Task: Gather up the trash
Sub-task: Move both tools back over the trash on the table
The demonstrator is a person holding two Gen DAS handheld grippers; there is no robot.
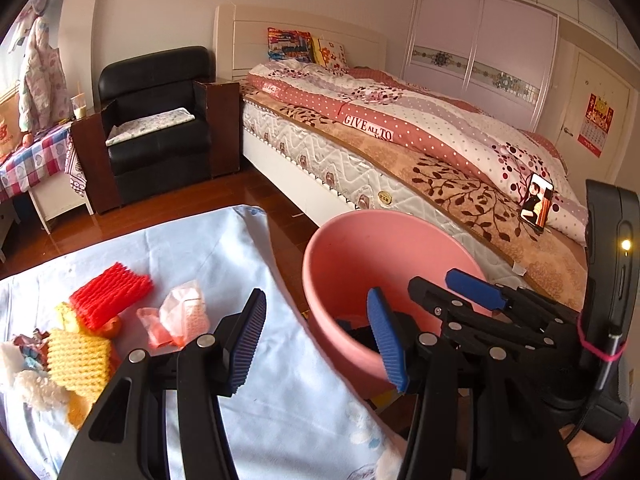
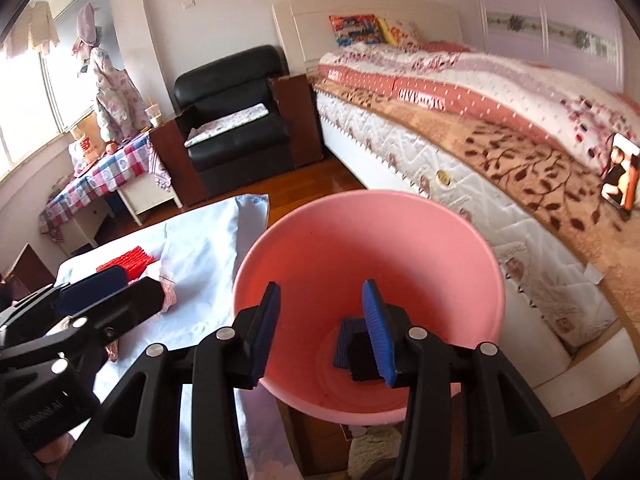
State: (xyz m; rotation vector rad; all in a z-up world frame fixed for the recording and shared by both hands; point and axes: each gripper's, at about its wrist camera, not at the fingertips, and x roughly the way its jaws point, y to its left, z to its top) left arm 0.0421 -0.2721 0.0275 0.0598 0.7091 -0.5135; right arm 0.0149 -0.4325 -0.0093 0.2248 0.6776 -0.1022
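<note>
The pink bin (image 2: 400,240) looks like smooth, slightly glossy plastic, and the pale blue cloth (image 1: 224,264) beside it is matt, creased fabric. The red foam net (image 1: 110,294) and yellow foam net (image 1: 80,360) are ribbed and spongy. The wooden floor (image 1: 276,188) shines, and the black armchair (image 1: 160,120) looks like glossy leather.

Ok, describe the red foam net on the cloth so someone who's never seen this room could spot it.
Start at the pale blue cloth beside the pink bucket. A pile of trash lies on the cloth, away from the bucket; the red foam net sits at its far edge. It is the only bright red, ribbed piece; the similar nets beside it are yellow.
</note>
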